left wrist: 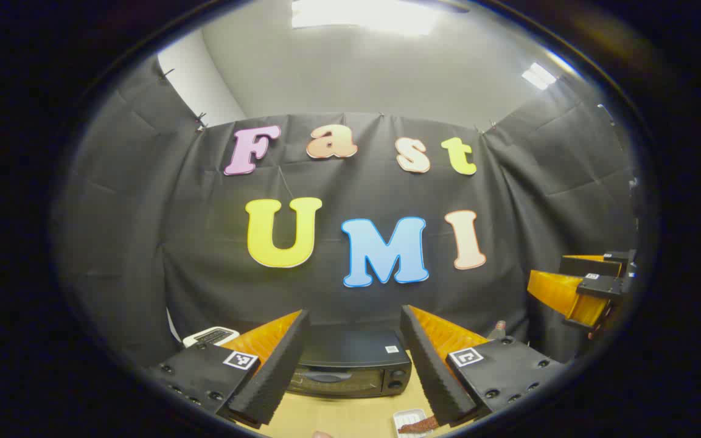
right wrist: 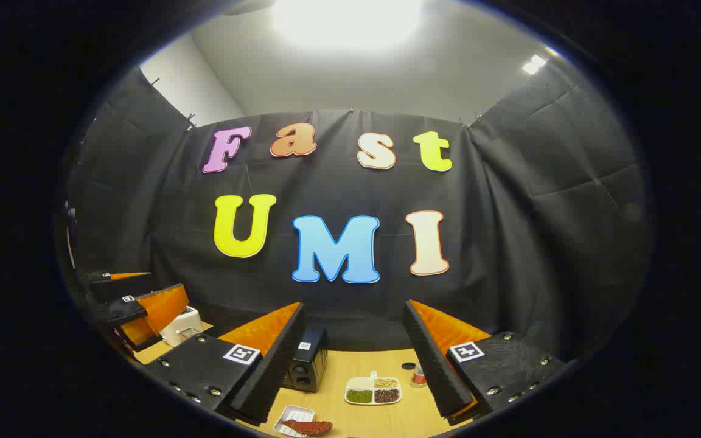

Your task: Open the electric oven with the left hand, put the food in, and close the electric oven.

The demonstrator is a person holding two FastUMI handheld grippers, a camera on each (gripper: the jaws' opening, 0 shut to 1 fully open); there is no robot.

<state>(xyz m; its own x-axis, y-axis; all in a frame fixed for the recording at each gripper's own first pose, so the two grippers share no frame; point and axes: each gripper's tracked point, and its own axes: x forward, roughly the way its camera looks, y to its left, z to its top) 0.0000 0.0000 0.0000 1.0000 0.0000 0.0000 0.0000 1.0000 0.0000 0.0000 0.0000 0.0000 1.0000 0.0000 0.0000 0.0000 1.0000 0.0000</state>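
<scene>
Currently both claws gape, holding nothing, raised over the wooden tabletop (right wrist: 381, 417). Left claw (left wrist: 355, 365) faces the boxy dark oven (left wrist: 350, 365), door shut. Reddish food (right wrist: 308, 427) lies on a small white ribbed tray (right wrist: 292, 418) near the oven. Right claw (right wrist: 353, 365) points past a three-part dish (right wrist: 373, 390) of grains.

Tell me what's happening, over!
Both grippers open, holding nothing: left gripper, right gripper. Oven shut. Food on its tray. Nothing in the way.
</scene>
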